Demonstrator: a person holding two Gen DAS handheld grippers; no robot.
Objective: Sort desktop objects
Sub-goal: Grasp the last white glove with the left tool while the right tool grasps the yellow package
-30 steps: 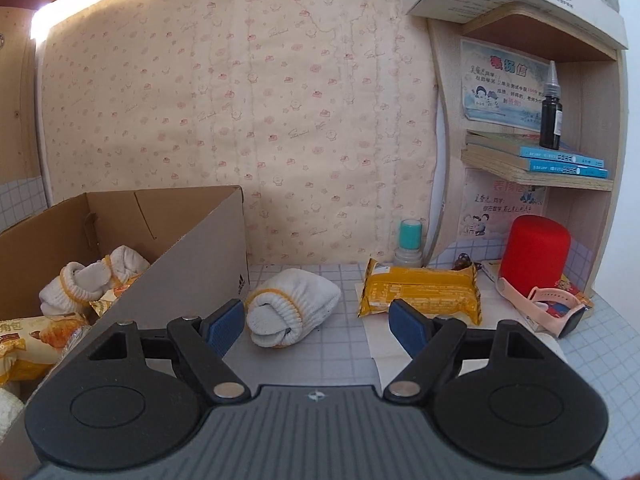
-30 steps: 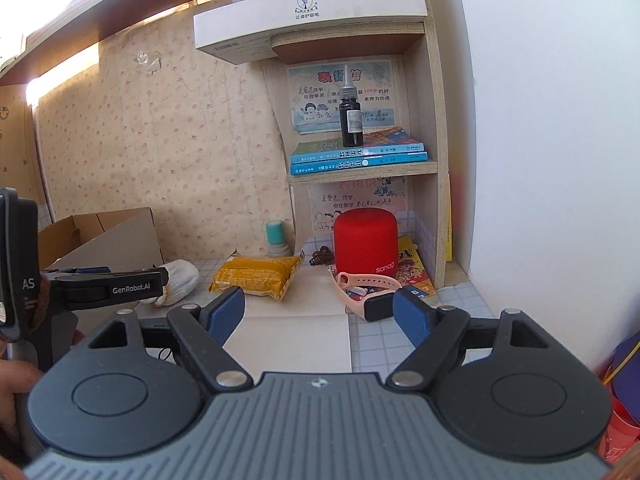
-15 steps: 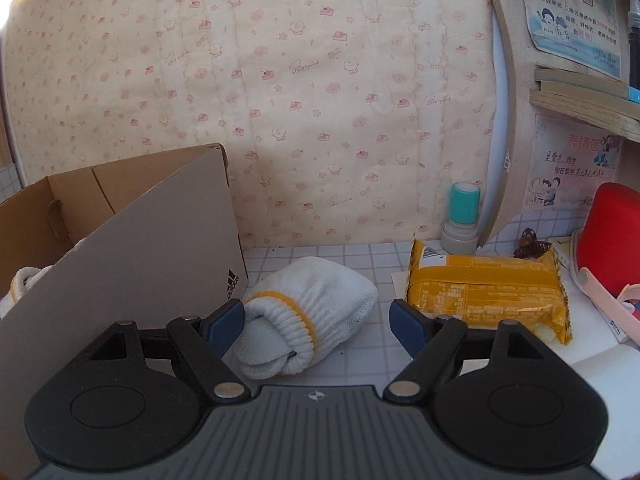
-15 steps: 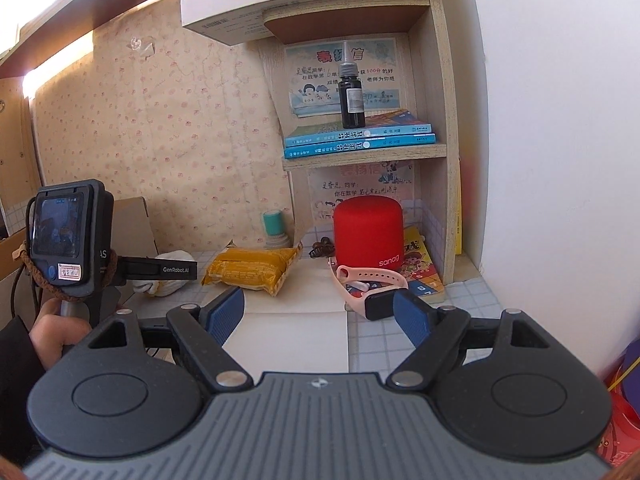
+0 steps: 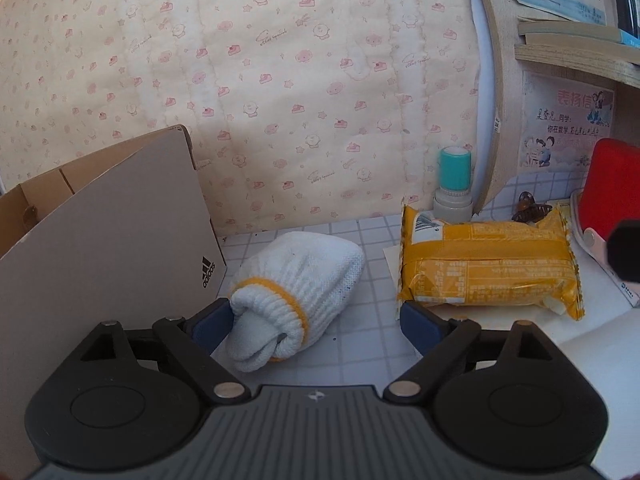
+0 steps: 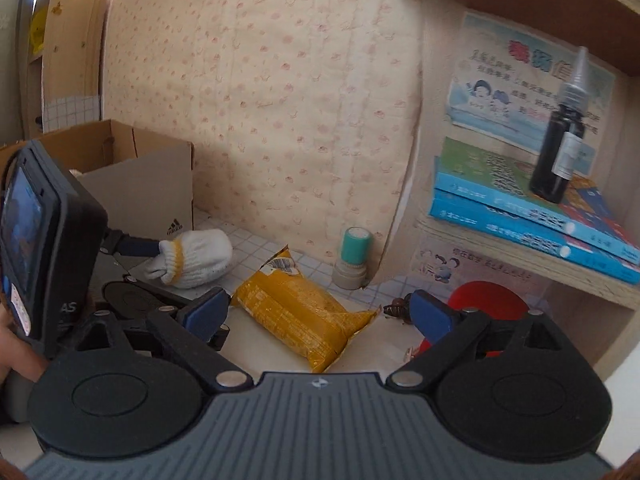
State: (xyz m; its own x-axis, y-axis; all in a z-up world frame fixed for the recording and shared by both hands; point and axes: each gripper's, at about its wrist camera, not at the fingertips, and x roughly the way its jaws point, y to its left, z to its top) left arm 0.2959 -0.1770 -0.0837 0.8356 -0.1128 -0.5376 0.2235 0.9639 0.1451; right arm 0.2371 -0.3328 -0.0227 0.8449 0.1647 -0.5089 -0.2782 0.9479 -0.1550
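White gridded desktop [image 5: 360, 344] against floral wallpaper. Left gripper [image 5: 316, 322], jaws spread, straddles the rolled white knit glove [image 5: 298, 292] for pickup; right gripper [image 6: 320, 314] spread above the yellow snack packet [image 6: 300, 316].

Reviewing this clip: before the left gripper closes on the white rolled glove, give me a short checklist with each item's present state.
1. Left gripper open: ok.
2. White rolled glove between the fingers: ok for its cuffed end; the left finger sits at the cuff, the right one stands well off.
3. Yellow snack packet outside the grasp: cannot tell; the right finger tip is close to its corner.
4. Cardboard box open-topped beside the glove: ok.
5. Right gripper clear of the glove: ok, open over the packet.
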